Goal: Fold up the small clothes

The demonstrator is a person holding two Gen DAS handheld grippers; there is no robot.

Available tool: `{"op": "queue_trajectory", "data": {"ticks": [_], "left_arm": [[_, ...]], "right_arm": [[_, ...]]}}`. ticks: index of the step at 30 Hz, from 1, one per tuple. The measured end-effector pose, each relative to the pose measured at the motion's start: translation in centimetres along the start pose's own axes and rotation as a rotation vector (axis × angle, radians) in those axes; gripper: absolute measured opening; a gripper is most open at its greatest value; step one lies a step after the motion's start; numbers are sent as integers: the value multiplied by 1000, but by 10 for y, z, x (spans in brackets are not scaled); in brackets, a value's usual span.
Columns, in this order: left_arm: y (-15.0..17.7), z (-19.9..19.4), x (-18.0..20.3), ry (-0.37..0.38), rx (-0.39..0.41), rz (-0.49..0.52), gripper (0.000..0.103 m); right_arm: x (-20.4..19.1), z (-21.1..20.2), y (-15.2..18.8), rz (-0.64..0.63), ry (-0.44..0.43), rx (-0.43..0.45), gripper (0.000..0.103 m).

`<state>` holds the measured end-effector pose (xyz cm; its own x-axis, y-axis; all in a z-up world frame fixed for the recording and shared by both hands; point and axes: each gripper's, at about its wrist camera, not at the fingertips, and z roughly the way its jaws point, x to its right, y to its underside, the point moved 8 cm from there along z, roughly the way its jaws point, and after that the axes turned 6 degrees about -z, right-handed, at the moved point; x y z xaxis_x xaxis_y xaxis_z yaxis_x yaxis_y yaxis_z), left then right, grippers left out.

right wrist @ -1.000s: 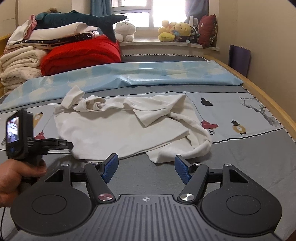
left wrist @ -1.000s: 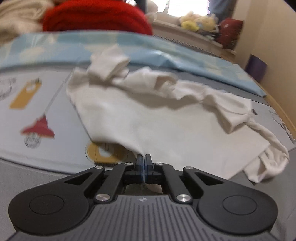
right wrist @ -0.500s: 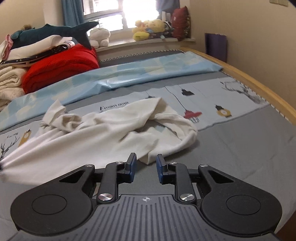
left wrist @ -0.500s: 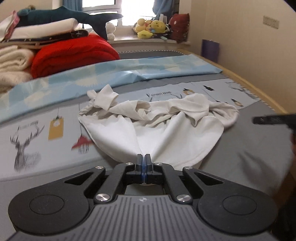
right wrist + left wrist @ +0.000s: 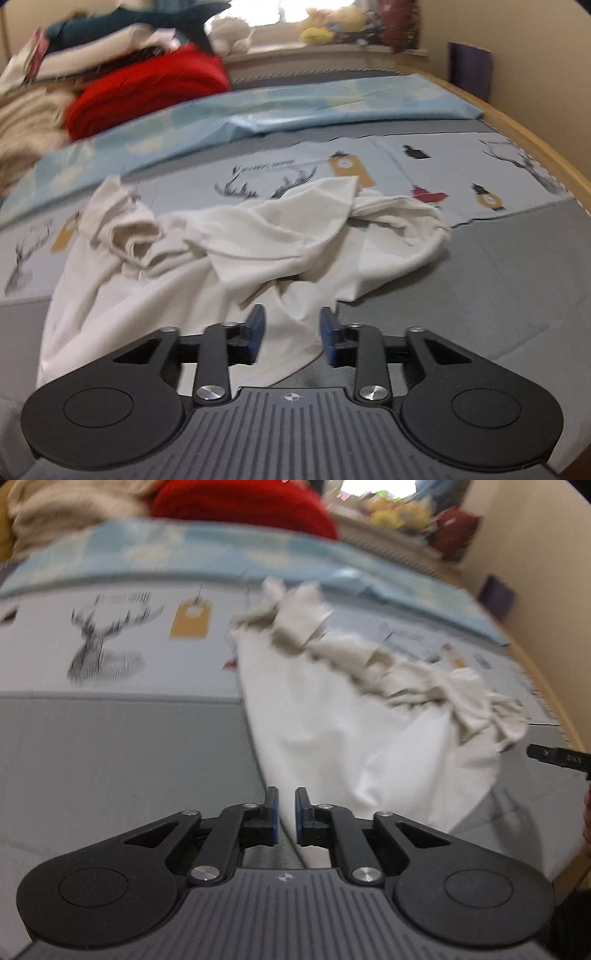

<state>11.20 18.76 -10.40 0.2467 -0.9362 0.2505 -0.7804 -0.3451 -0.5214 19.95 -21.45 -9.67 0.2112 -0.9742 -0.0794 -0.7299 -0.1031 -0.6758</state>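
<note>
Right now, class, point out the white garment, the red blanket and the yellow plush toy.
white garment (image 5: 229,295), right wrist view, on the flat cloth of its body.
red blanket (image 5: 147,92), right wrist view, on its folded front face.
yellow plush toy (image 5: 317,35), right wrist view, on its blurred body.

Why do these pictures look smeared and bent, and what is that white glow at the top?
Left wrist view: motion blur smears the white garment and bedsheet print. Right wrist view: sharper nearby, the red blanket blurred. Both: the fisheye lens curves the edges; the window is overexposed.
</note>
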Motion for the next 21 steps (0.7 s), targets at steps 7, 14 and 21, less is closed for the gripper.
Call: {"op": "queue_trajectory", "data": {"ticks": [7, 14, 21], "left_arm": [[-2, 51, -5, -42, -117, -99, 42], [2, 95, -2, -106, -229, -162, 46], [0, 97, 9, -151, -204, -7, 1]], "right_arm": [[-9, 56, 0, -106, 10, -109, 51], [-10, 109, 13, -194, 16, -227, 50], [-27, 112, 16, -316, -25, -214, 9]]}}
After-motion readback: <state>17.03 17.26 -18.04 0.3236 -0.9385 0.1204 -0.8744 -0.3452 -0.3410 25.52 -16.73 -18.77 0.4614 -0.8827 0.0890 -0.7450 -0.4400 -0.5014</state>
